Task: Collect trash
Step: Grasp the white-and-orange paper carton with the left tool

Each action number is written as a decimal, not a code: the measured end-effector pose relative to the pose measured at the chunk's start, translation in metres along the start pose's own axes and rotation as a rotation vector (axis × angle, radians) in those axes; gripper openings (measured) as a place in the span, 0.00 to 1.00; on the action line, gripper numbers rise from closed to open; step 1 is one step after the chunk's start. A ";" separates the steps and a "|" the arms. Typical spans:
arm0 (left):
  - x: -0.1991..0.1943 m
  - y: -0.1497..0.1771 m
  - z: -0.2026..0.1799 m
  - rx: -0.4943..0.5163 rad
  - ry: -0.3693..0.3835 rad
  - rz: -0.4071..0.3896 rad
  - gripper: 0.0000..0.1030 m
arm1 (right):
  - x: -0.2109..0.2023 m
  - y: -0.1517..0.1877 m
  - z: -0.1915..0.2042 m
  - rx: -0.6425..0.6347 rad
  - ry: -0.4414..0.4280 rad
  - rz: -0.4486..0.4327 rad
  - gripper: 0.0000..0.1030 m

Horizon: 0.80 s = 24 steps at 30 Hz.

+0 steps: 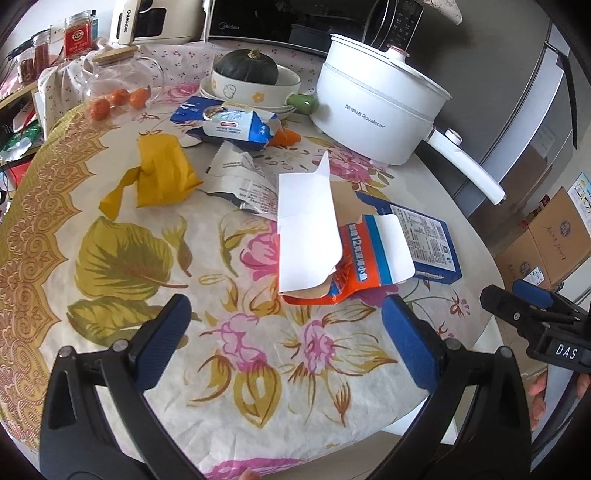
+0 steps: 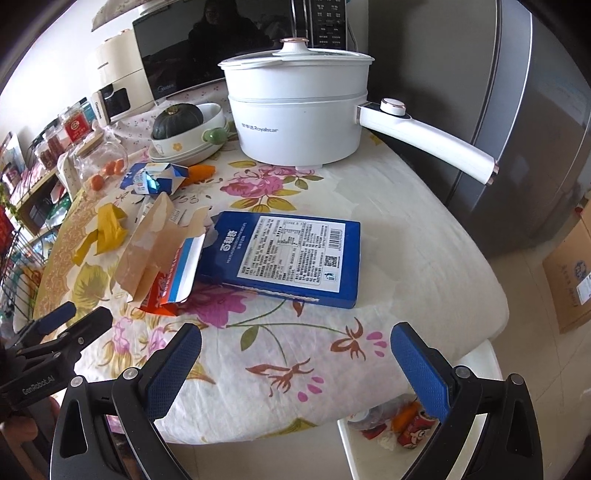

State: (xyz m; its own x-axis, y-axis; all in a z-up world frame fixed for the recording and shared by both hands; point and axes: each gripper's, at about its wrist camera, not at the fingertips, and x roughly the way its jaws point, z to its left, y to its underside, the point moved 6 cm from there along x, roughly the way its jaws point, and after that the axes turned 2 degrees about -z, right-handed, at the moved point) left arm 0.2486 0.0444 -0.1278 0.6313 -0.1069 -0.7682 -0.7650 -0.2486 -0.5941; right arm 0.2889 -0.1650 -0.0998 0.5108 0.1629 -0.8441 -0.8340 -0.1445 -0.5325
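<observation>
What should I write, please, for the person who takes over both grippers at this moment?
Left gripper: open, empty, above the near table edge.
Right gripper: open, empty, also at the near edge.
On the floral tablecloth: flat blue cardboard box, torn orange-and-white carton, crumpled yellow wrapper, silver foil packet, blue-and-white milk carton.
White bin beside the table holds some trash.
Left: all five pieces.

A white electric cooking pot (image 2: 299, 122) with a long white handle stands on the floral tablecloth (image 2: 295, 362), in front of a black microwave oven (image 1: 295, 22). Beside the pot, a dark green squash (image 1: 246, 65) sits in a cream flower-printed bowl (image 1: 258, 90). A grey refrigerator (image 2: 517, 129) rises beside the table.
</observation>
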 end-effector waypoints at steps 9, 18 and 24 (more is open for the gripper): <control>0.035 0.002 -0.050 0.205 0.029 0.019 0.96 | 0.010 0.003 -0.030 0.070 -0.010 0.040 1.00; 0.064 -0.004 -0.029 0.160 0.010 0.064 0.59 | 0.013 0.002 -0.044 0.069 -0.006 0.039 1.00; 0.056 -0.007 -0.015 0.102 0.037 0.021 0.32 | 0.022 -0.003 -0.044 0.093 -0.034 0.030 1.00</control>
State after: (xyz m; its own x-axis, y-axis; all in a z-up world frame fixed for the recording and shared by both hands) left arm 0.2911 0.0259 -0.1631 0.6180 -0.1471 -0.7723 -0.7858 -0.1467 -0.6008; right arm 0.3118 -0.2038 -0.1199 0.4797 0.1929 -0.8560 -0.8651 -0.0592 -0.4981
